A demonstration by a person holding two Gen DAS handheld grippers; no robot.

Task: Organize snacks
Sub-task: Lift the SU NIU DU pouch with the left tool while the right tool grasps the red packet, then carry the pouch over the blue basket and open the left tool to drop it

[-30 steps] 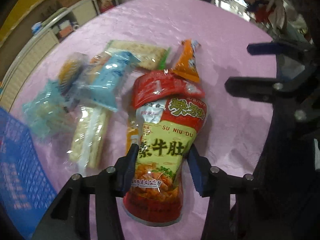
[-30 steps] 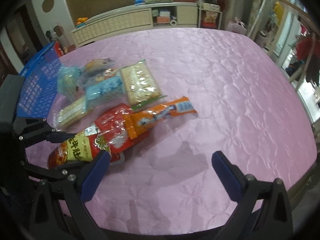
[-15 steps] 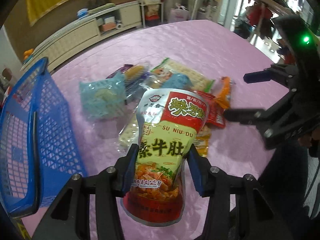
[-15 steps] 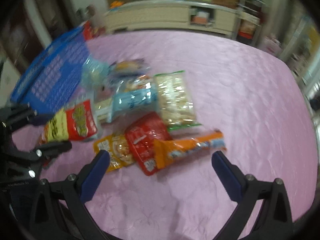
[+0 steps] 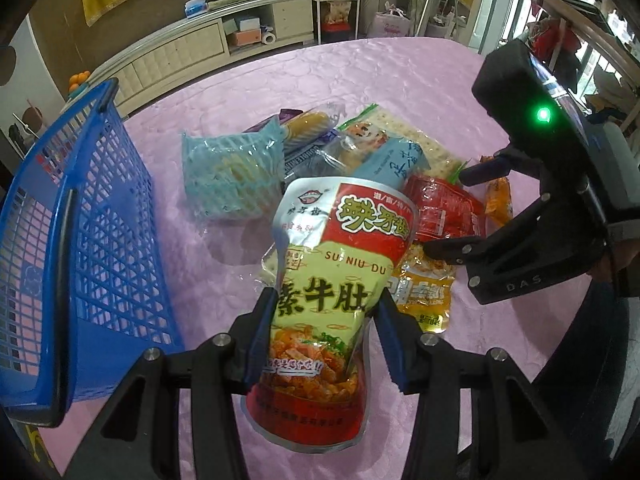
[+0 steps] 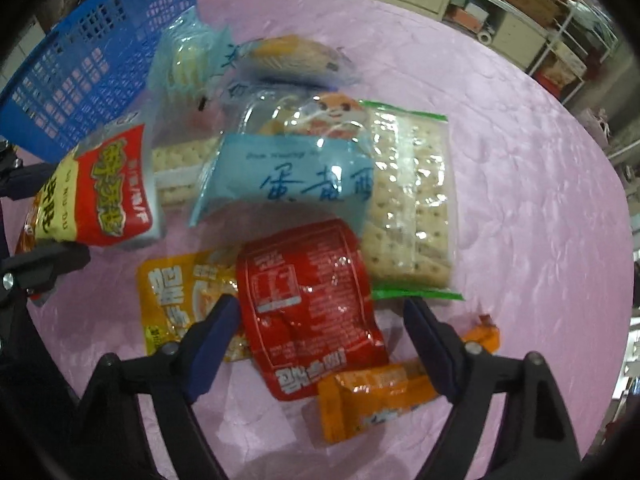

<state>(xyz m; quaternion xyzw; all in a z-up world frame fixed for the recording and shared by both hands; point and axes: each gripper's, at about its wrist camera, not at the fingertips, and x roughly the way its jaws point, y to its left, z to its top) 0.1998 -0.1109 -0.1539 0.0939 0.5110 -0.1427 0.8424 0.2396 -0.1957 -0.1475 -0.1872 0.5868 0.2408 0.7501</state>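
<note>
With our left gripper [image 5: 322, 328] clenched on the pouch [image 5: 332, 280], lifted clear for the basket [image 5: 80, 240] at 9 o'clock, our right gripper [image 6: 320, 344] straddles the red packet [image 6: 312, 304], jaws released.

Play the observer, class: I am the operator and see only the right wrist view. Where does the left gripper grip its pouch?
Observer: The left gripper pinches the yellow-and-red pouch around its middle.
Operator: Anything in the basket?
Observer: No snack shows in the visible part of the blue basket.
Operator: And my own gripper?
Observer: A green light glows on the right gripper's body.
</note>
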